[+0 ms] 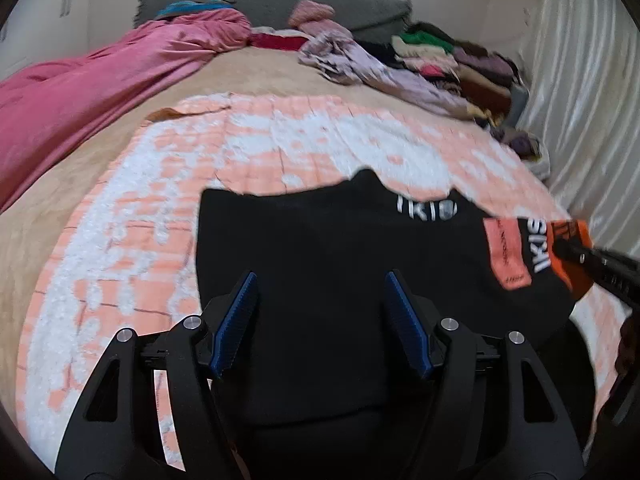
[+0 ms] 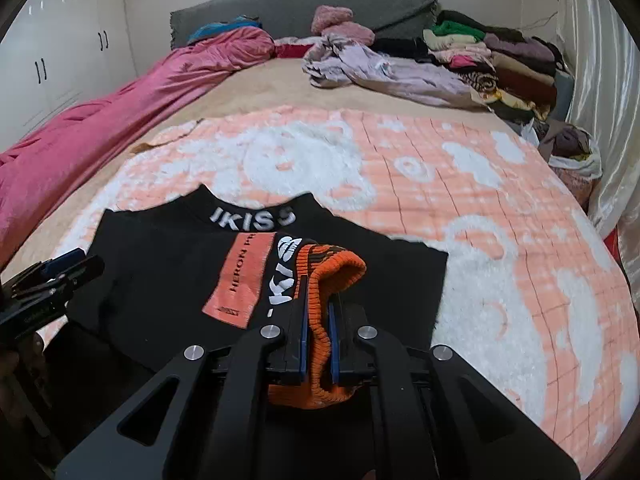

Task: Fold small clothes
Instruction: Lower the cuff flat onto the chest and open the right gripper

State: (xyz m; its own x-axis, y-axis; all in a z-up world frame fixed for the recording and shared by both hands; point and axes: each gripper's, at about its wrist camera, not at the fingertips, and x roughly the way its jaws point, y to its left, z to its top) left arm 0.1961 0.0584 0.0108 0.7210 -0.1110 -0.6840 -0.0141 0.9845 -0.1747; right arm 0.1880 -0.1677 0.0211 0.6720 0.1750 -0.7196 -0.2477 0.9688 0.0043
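A black top [image 1: 300, 232] with a white-lettered collar lies flat on the peach and white blanket [image 1: 132, 240]. One sleeve, with a peach patch [image 2: 236, 280] and an orange ribbed cuff [image 2: 340, 268], is folded across its chest. My right gripper [image 2: 318, 292] is shut on that cuff; it shows at the right edge in the left wrist view as right gripper [image 1: 580, 252] on the cuff [image 1: 568, 236]. My left gripper [image 1: 320, 280] hovers open over the top's lower body, nothing between its blue pads. In the right wrist view the left gripper [image 2: 76, 264] is at the top's [image 2: 160, 248] left side.
A pink duvet [image 2: 120, 100] runs along the bed's left side. A lilac garment [image 2: 380, 68] and stacked folded clothes [image 2: 500, 60] sit at the back right by the grey headboard [image 2: 300, 4]. A cream curtain [image 2: 600, 80] borders the right; white wardrobe doors [image 2: 60, 52] stand left.
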